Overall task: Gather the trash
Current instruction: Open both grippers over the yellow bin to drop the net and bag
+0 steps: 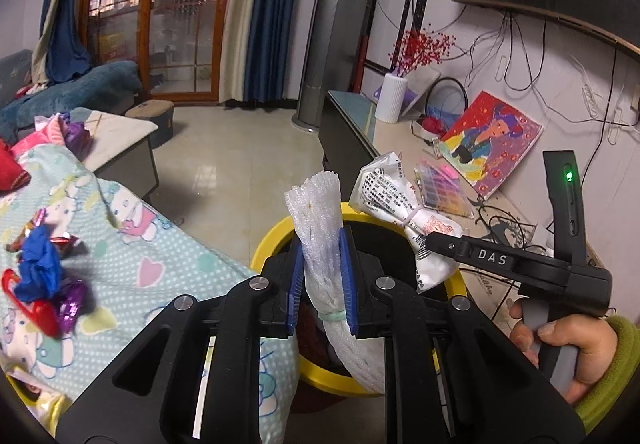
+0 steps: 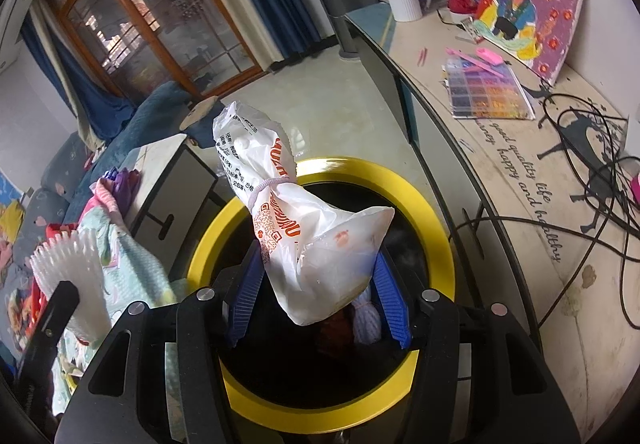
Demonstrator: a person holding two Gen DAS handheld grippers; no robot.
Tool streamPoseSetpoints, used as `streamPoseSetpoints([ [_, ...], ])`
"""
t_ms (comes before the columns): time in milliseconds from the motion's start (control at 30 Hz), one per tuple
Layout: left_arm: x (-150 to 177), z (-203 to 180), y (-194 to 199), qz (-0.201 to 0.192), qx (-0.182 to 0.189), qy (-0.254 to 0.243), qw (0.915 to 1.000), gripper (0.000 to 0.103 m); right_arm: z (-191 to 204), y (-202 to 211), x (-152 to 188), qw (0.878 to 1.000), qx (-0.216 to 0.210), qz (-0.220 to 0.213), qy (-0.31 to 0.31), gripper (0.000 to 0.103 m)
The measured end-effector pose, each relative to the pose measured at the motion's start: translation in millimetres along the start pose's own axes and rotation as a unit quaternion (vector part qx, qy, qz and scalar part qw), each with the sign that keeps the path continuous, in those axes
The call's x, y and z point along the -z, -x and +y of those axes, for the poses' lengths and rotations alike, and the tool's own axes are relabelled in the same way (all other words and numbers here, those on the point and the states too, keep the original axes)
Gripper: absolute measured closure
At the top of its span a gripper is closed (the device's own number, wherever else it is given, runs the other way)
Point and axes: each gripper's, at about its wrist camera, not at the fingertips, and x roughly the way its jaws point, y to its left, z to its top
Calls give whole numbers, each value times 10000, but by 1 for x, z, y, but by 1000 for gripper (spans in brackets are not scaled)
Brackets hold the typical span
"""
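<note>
My left gripper [image 1: 322, 276] is shut on a white foam net sleeve [image 1: 320, 220] tied with a green band, held over the yellow-rimmed black bin [image 1: 276, 240]. My right gripper [image 2: 316, 284] holds a white plastic bag [image 2: 316, 244] with orange print, tied with a band, over the same bin [image 2: 424, 204]; its blue pads sit wide apart around the bag's fat end. In the left wrist view the bag [image 1: 400, 204] hangs from the right gripper's tip. More trash lies inside the bin.
Crumpled blue, red and purple wrappers [image 1: 44, 284] lie on a Hello Kitty cloth [image 1: 152, 256] at the left. A long cabinet [image 2: 520, 172] at the right carries a painting, a bead box, a white vase and tangled cables.
</note>
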Motion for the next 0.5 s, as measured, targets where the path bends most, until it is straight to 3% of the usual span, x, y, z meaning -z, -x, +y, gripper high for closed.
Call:
streamPoseSetpoints([
  [333, 7, 3, -20, 270, 86, 119, 9995, 91, -14, -12, 1, 9995, -15, 194, -249, 48],
  [400, 8, 7, -22, 306, 109, 195, 9993, 87, -15, -14, 2, 9994, -27, 228, -265, 47],
  [500, 7, 9, -23, 330, 149, 300, 9989, 74, -13, -15, 2, 9993, -55, 259, -257, 44],
])
